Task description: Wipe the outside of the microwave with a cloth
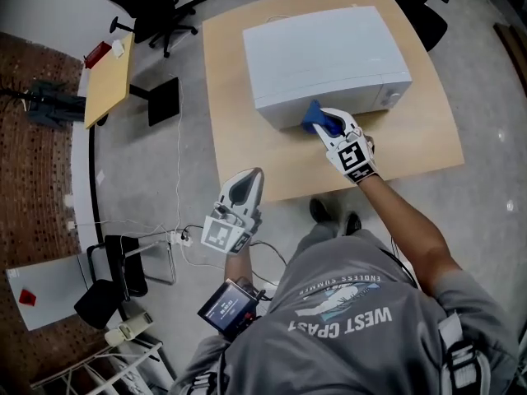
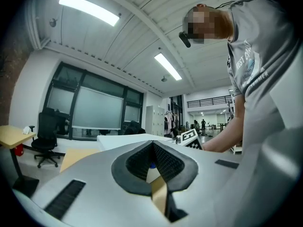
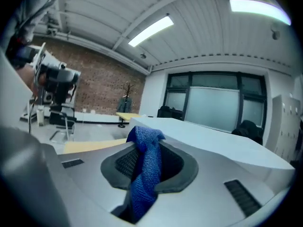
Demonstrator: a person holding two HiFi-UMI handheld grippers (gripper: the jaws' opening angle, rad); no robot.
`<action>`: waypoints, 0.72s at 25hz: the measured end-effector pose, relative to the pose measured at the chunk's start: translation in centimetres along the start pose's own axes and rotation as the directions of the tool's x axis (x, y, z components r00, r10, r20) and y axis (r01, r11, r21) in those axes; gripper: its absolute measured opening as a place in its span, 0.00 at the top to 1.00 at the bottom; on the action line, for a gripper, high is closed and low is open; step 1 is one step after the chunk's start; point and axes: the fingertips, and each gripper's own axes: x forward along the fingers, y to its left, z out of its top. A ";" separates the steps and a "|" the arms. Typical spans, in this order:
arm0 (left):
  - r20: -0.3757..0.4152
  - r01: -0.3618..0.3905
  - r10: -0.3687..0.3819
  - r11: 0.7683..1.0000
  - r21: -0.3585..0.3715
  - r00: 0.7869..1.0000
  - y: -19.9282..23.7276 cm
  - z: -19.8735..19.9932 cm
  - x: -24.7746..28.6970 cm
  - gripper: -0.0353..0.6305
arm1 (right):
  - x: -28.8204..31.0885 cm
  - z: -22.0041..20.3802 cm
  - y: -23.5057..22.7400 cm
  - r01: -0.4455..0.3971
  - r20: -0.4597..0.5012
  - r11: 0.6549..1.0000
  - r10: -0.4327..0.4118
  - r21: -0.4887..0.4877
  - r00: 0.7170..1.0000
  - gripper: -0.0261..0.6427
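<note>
On one light wooden table (image 1: 412,151), seen from the head view, sits one white microwave (image 1: 325,60). Two grippers show. The right gripper (image 1: 327,123) holds one blue cloth (image 1: 312,115) just beside the microwave's near side; whether it touches is hard to tell. The left gripper (image 1: 251,176) hangs over the floor, next to the table's edge.

From the left gripper view, the left gripper (image 2: 152,149) has its two jaws pressed together with nothing between them. The microwave (image 2: 125,140) lies ahead.

From the right gripper view, the right gripper (image 3: 150,148) pinches the cloth (image 3: 142,183) between its two jaws. The microwave (image 3: 213,138) is close behind.
</note>
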 end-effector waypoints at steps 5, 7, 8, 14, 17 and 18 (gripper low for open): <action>-0.056 -0.054 0.054 0.998 -0.010 0.997 3.0 -1.9 -2.5 0.91 | 8.5 -2.2 7.4 -0.141 -0.023 0.971 0.140 -0.193 0.990 0.86; -0.071 -0.077 0.076 0.997 -0.008 0.995 3.9 -2.1 -3.4 0.91 | 10.5 -2.7 9.7 -0.191 -0.034 0.952 0.188 -0.241 0.982 0.86; -0.078 -0.086 0.085 0.996 -0.007 0.993 4.3 -2.2 -3.8 0.91 | 11.3 -2.9 10.6 -0.209 -0.038 0.942 0.206 -0.262 0.978 0.86; -0.088 -0.097 0.096 0.995 -0.014 0.992 5.3 -3.0 -4.2 0.91 | 12.1 -5.1 9.5 -0.204 -0.080 0.928 0.189 -0.313 0.979 0.86; -0.078 -0.073 0.071 0.997 -0.021 0.994 5.0 -3.1 -3.0 0.91 | 9.9 -6.5 5.8 -0.163 -0.106 0.935 0.136 -0.316 0.985 0.86; -0.074 -0.063 0.061 0.998 -0.024 0.995 4.8 -3.0 -2.5 0.91 | 8.8 -6.9 4.5 -0.149 -0.113 0.935 0.118 -0.321 0.986 0.86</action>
